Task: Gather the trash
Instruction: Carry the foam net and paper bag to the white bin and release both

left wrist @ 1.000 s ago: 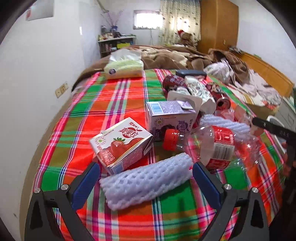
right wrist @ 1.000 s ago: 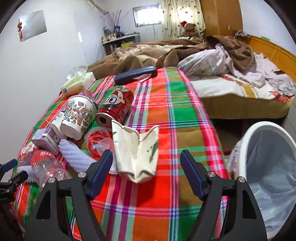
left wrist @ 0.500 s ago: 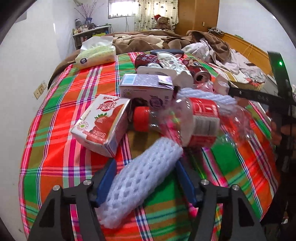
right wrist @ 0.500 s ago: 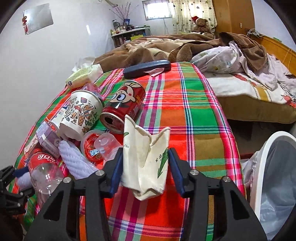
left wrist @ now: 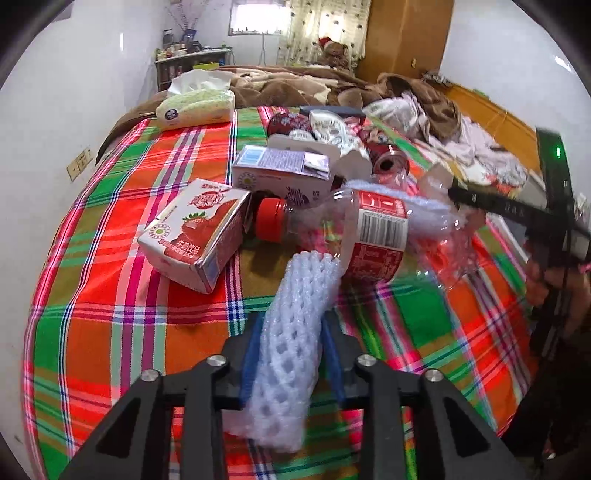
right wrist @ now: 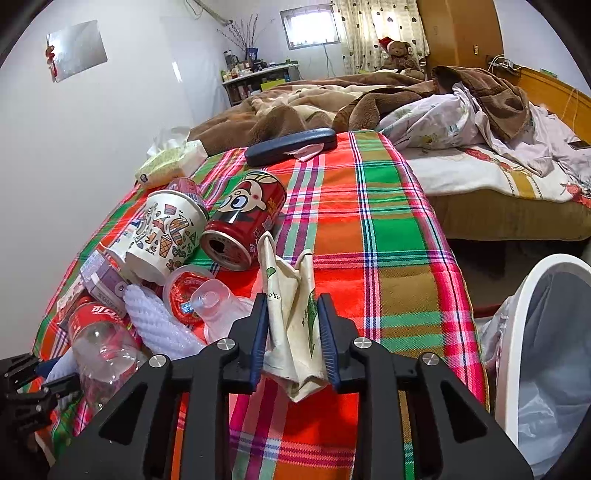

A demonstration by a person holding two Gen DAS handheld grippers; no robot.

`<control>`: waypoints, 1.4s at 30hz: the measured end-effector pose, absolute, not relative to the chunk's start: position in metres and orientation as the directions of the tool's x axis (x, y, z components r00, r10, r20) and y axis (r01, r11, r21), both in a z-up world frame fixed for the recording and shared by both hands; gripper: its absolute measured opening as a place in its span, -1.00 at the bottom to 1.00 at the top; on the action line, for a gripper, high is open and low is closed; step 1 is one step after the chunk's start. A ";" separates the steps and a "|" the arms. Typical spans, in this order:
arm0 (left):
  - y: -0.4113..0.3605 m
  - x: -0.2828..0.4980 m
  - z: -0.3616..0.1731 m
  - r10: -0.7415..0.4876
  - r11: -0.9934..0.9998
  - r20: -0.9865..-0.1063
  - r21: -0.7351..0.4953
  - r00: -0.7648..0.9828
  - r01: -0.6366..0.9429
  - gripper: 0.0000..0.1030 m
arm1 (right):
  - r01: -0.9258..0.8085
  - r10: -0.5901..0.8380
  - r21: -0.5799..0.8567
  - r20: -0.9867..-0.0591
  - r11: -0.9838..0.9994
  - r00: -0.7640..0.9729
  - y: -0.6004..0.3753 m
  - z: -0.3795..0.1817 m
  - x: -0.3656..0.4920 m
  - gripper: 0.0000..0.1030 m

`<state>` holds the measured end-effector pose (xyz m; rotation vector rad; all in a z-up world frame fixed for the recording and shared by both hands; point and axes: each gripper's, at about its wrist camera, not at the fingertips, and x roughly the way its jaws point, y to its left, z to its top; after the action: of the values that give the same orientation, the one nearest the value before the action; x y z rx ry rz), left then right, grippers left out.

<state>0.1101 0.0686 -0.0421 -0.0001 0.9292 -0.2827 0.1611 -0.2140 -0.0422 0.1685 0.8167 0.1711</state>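
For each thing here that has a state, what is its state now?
left tongs: shut on foam net sleeve.
right tongs: closing, crumpled paper bag between them.
plastic bottle: lying, red cap on.
red can: lying, opened.
strawberry carton: lying.
paper cup: lying.
bin: open, bag-lined.

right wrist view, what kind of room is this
Most likely a bedroom: an unmade bed with a brown blanket, a teddy bear by the curtains, and a shelf under the window.

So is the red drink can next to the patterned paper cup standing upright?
No, the red can lies on its side on the plaid cloth, its opened top facing the camera.
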 end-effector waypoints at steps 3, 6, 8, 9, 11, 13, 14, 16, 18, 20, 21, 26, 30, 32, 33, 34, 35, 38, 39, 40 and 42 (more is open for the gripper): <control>0.068 0.107 -0.039 -0.254 0.963 -0.776 -0.147 0.577 0.227 -0.40 | -0.088 0.221 0.221 -0.700 0.971 0.679 -0.216 -0.041 0.157 -0.52; 0.066 0.105 -0.037 -0.257 0.964 -0.768 -0.161 0.586 0.212 -0.42 | -0.088 0.228 0.233 -0.692 0.969 0.685 -0.220 -0.041 0.153 -0.53; 0.065 0.103 -0.034 -0.261 0.964 -0.760 -0.175 0.596 0.199 -0.42 | -0.081 0.226 0.237 -0.686 0.968 0.691 -0.223 -0.039 0.150 -0.53; 0.065 0.101 -0.032 -0.267 0.963 -0.757 -0.182 0.597 0.201 -0.42 | -0.080 0.228 0.241 -0.684 0.967 0.693 -0.224 -0.038 0.149 -0.53; 0.065 0.096 -0.027 -0.262 0.965 -0.747 -0.182 0.611 0.191 -0.42 | -0.079 0.235 0.254 -0.676 0.964 0.698 -0.227 -0.036 0.145 -0.53; 0.064 0.091 -0.023 -0.269 0.963 -0.743 -0.188 0.613 0.194 -0.42 | -0.079 0.237 0.258 -0.667 0.963 0.707 -0.230 -0.033 0.139 -0.53; 0.064 0.089 -0.020 -0.269 0.963 -0.739 -0.191 0.617 0.192 -0.42 | -0.082 0.240 0.262 -0.659 0.962 0.713 -0.231 -0.031 0.136 -0.53; 0.063 0.086 -0.016 -0.272 0.962 -0.733 -0.197 0.624 0.188 -0.42 | -0.086 0.246 0.268 -0.648 0.960 0.721 -0.232 -0.027 0.131 -0.53; 0.061 0.082 -0.010 -0.277 0.961 -0.726 -0.202 0.630 0.190 -0.42 | -0.087 0.249 0.276 -0.632 0.957 0.734 -0.235 -0.022 0.126 -0.53; 0.056 0.079 -0.004 -0.277 0.961 -0.718 -0.200 0.639 0.191 -0.42 | -0.087 0.254 0.287 -0.620 0.954 0.742 -0.241 -0.018 0.119 -0.53; 0.052 0.079 0.001 -0.285 0.958 -0.712 -0.203 0.642 0.200 -0.42 | -0.083 0.253 0.292 -0.614 0.953 0.747 -0.244 -0.016 0.116 -0.53; 0.020 0.081 0.021 -0.314 0.949 -0.686 -0.201 0.656 0.245 -0.42 | -0.058 0.229 0.294 -0.591 0.954 0.773 -0.261 -0.005 0.100 -0.53; -0.018 0.084 0.034 -0.363 0.929 -0.665 -0.203 0.652 0.310 -0.42 | -0.023 0.182 0.273 -0.574 0.962 0.799 -0.279 0.005 0.087 -0.53; -0.041 0.089 0.039 -0.393 0.915 -0.662 -0.211 0.638 0.344 -0.42 | -0.001 0.158 0.265 -0.570 0.964 0.806 -0.290 0.008 0.082 -0.53; -0.055 0.091 0.041 -0.401 0.910 -0.660 -0.204 0.635 0.362 -0.42 | 0.009 0.147 0.264 -0.566 0.965 0.811 -0.296 0.010 0.079 -0.53; -0.068 0.093 0.043 -0.412 0.902 -0.656 -0.197 0.633 0.383 -0.42 | 0.018 0.137 0.261 -0.565 0.965 0.813 -0.300 0.011 0.076 -0.53; -0.079 0.094 0.044 -0.423 0.895 -0.654 -0.197 0.627 0.399 -0.42 | 0.038 0.117 0.255 -0.567 0.966 0.815 -0.308 0.011 0.074 -0.53; -0.119 0.102 0.044 -0.471 0.864 -0.657 -0.208 0.589 0.458 -0.41 | 0.083 0.078 0.249 -0.574 0.965 0.815 -0.326 0.011 0.068 -0.53; -0.133 0.105 0.043 -0.484 0.854 -0.660 -0.212 0.574 0.476 -0.41 | 0.101 0.061 0.246 -0.577 0.964 0.815 -0.333 0.009 0.066 -0.53; -0.145 0.106 0.042 -0.495 0.845 -0.662 -0.214 0.563 0.491 -0.41 | 0.121 0.042 0.239 -0.582 0.963 0.812 -0.340 0.007 0.065 -0.53; -0.169 0.110 0.038 -0.516 0.826 -0.666 -0.221 0.539 0.518 -0.41 | 0.161 0.005 0.227 -0.593 0.961 0.805 -0.353 0.003 0.062 -0.53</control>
<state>0.1100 -0.1692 0.0384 0.0026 0.7910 -0.6147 0.0619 -0.3526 0.0034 0.2737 0.6308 -0.0850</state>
